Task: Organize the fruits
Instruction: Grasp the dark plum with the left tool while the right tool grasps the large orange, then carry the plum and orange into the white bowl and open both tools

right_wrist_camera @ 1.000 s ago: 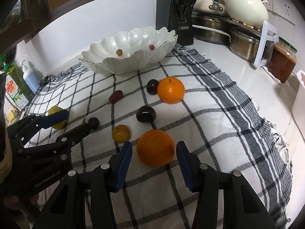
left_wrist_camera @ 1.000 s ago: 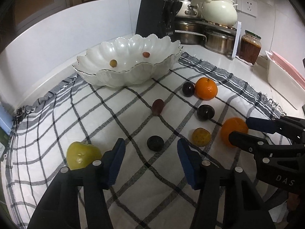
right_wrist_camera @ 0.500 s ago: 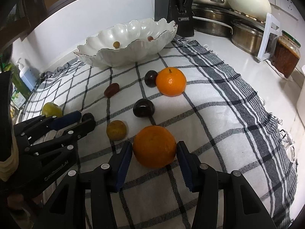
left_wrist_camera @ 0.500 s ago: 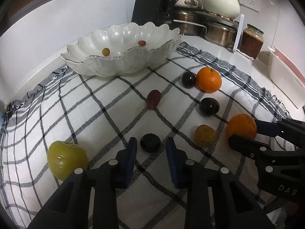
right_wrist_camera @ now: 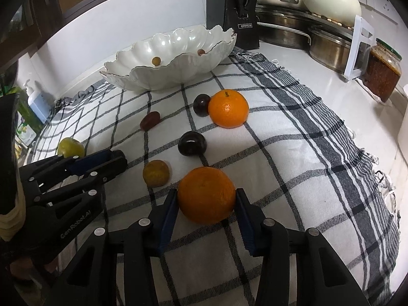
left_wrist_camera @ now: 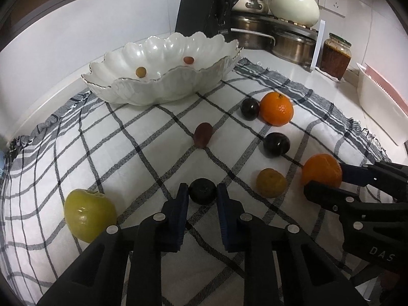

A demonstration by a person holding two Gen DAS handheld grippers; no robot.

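since a second ago the left gripper (left_wrist_camera: 202, 191) has narrowed from wide open around a small dark plum (left_wrist_camera: 202, 190); its jaws are closing, blue pads at the fruit's sides. right gripper (right_wrist_camera: 206, 199): jaws closing, pads against a near orange (right_wrist_camera: 206, 195), which has come between them. both fruits sit on the checked cloth (left_wrist_camera: 142, 137). also on cloth: green apple (left_wrist_camera: 88, 218) near left, yellowish fruit (left_wrist_camera: 270, 182), dark plums, reddish plum (left_wrist_camera: 203, 134), far orange (left_wrist_camera: 276, 108). scalloped white bowl (left_wrist_camera: 158, 94), far left, holds two small fruits.
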